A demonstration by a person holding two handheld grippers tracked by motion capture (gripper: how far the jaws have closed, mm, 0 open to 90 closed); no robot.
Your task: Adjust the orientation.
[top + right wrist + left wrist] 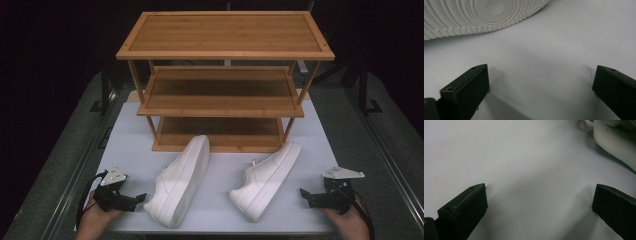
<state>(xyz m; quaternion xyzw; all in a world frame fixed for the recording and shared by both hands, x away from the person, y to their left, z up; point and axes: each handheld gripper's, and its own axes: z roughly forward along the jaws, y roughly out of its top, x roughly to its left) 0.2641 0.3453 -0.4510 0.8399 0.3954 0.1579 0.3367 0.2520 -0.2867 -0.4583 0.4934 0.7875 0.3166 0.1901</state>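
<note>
Two white sneakers lie on their sides on the white table, in front of a bamboo shoe rack. The left sneaker is just right of my left gripper, which rests low on the table, open and empty. In the left gripper view its jaws stand wide apart over bare table, with the sneaker's upper at top right. The right sneaker turns its sole toward my right gripper, also open and empty. The ribbed sole lies beyond the right gripper.
The rack has three open wooden shelves, with nothing on them, and stands at the table's far side. Bare table lies between the sneakers and along the front edge. Dark floor and metal rails flank the table. A hand holds each gripper at the bottom corners.
</note>
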